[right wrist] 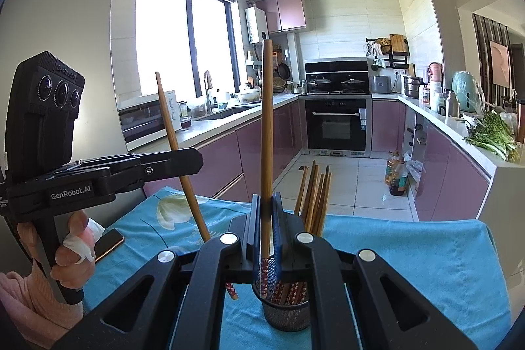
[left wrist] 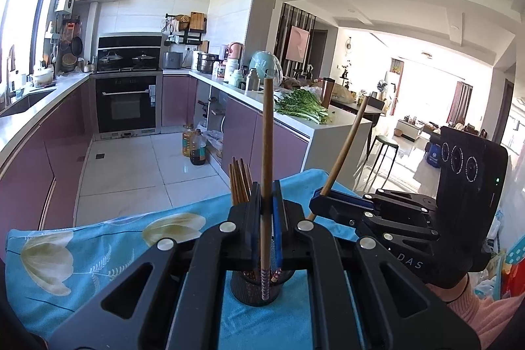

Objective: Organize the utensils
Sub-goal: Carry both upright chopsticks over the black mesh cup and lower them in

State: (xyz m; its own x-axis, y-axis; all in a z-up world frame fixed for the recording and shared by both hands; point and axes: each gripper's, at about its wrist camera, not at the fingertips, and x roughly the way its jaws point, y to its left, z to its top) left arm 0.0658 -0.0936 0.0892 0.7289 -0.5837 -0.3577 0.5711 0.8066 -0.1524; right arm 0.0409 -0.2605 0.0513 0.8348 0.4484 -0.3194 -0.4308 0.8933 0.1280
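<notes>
We are pinching one long brown wooden chopstick (left wrist: 266, 153) upright in the left gripper (left wrist: 266, 205), jaws pressed on it. The right gripper (right wrist: 266, 209) is clamping another wooden chopstick (right wrist: 266, 127) above the black mesh holder (right wrist: 288, 314) of chopsticks on the blue floral cloth (right wrist: 410, 251).

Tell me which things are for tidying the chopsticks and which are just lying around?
For the job: left gripper and right gripper, each holding one chopstick; mesh holder; chopsticks already in it.

Just lying about: phone, leafy greens, oil bottles.

wooden chopsticks (right wrist: 314, 195), metal mesh holder (right wrist: 287, 315), cloth tablecloth (right wrist: 410, 255)
</notes>
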